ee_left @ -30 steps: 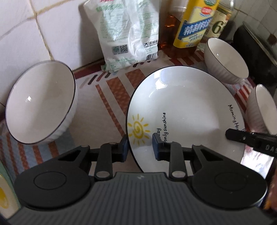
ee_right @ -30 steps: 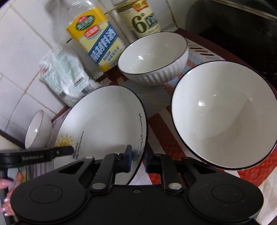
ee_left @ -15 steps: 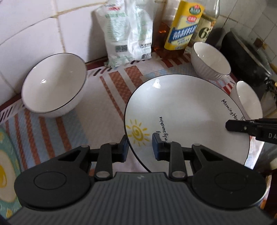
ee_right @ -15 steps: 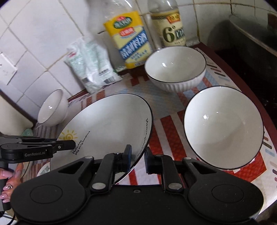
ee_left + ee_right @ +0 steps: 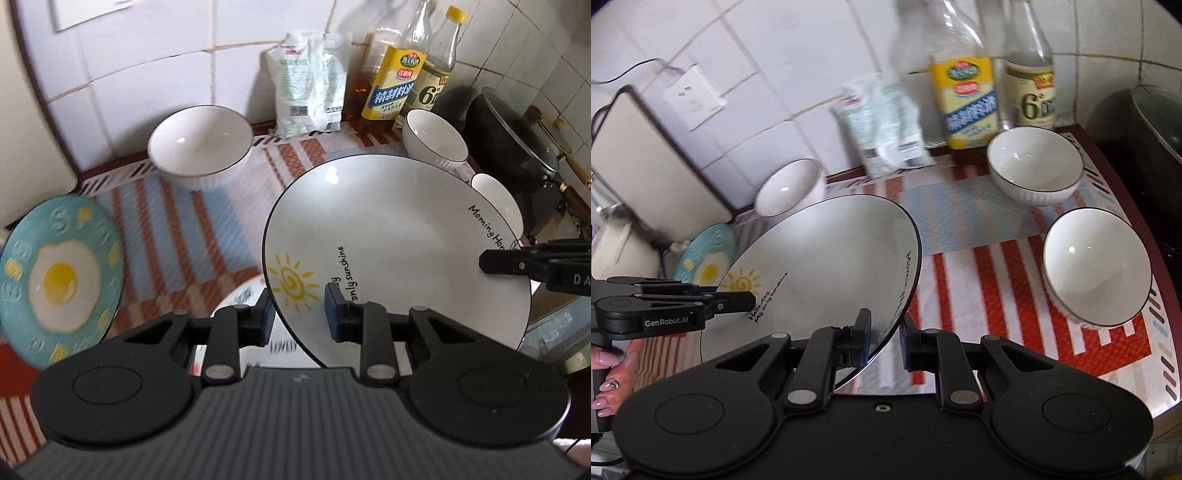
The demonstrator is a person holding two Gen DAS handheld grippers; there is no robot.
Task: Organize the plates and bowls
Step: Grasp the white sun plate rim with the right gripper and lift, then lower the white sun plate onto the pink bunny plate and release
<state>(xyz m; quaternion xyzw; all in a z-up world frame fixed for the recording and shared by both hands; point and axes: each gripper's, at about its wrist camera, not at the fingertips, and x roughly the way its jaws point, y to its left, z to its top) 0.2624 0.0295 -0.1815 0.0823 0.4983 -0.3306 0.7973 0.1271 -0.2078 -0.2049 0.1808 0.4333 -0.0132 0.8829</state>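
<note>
Both grippers hold a large white plate (image 5: 399, 243) with a yellow sun and black writing, lifted above the striped mat. My left gripper (image 5: 298, 314) is shut on its near-left rim. My right gripper (image 5: 884, 339) is shut on the opposite rim of the plate (image 5: 827, 266). A white ribbed bowl (image 5: 201, 144) sits at the back left. Two more white bowls (image 5: 1036, 164) (image 5: 1097, 273) sit on the right. A blue fried-egg plate (image 5: 59, 284) lies at the left. Another patterned plate (image 5: 240, 295) lies partly hidden under the held plate.
An oil bottle (image 5: 397, 85), a vinegar bottle (image 5: 436, 88) and a white bag (image 5: 310, 85) stand against the tiled wall. A black wok with a lid (image 5: 517, 144) is at the right. A beige board (image 5: 653, 166) leans at the left.
Both grippers have lifted the sun plate higher and pulled back toward me and to the left. The blue egg plate and a patterned plate have come into view.
</note>
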